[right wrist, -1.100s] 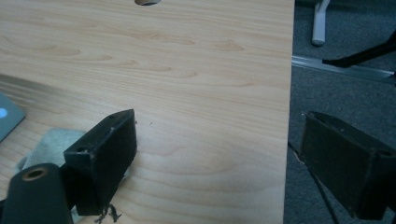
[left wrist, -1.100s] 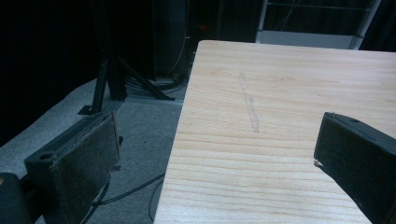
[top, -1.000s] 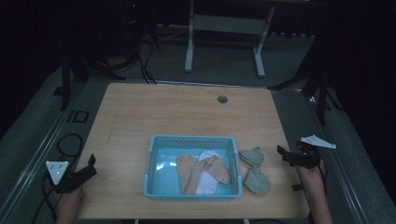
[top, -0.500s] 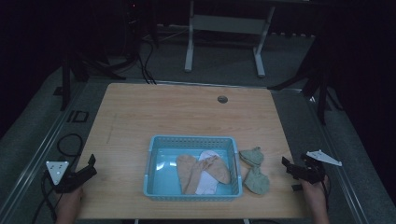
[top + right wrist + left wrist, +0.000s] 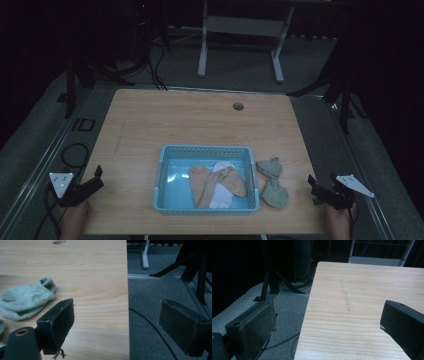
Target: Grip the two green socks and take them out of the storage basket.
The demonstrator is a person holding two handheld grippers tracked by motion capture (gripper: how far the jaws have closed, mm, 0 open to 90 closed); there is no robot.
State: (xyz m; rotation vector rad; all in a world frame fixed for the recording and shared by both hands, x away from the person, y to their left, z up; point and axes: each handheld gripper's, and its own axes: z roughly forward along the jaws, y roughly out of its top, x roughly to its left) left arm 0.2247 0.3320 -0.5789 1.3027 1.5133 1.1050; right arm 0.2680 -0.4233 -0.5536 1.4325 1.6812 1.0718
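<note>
A light blue basket (image 5: pixel 165 165) sits near the table's front edge, holding tan socks (image 5: pixel 200 182) and a white sock (image 5: pixel 220 199). Two grey-green socks lie on the wood just right of it, one farther (image 5: pixel 270 167) and one nearer (image 5: pixel 274 194); one of them (image 5: pixel 23 300) shows at the left of the right gripper view. My left gripper (image 5: pixel 98 177) stands open at the table's front left corner, nothing between its jaws. My right gripper (image 5: pixel 322 182) stands open at the front right edge, straddling the table's rim (image 5: pixel 126 315), right of the socks.
The wooden table (image 5: pixel 200 125) has a round cable hole (image 5: pixel 238 106) near its far edge. A faint scratch (image 5: pixel 344 295) marks the wood ahead of the left gripper. Grey carpet, cables (image 5: pixel 75 152) and dark stand legs (image 5: pixel 240 45) surround the table.
My right gripper has moved down toward the table's front right corner and lowered. The left gripper has stayed put.
</note>
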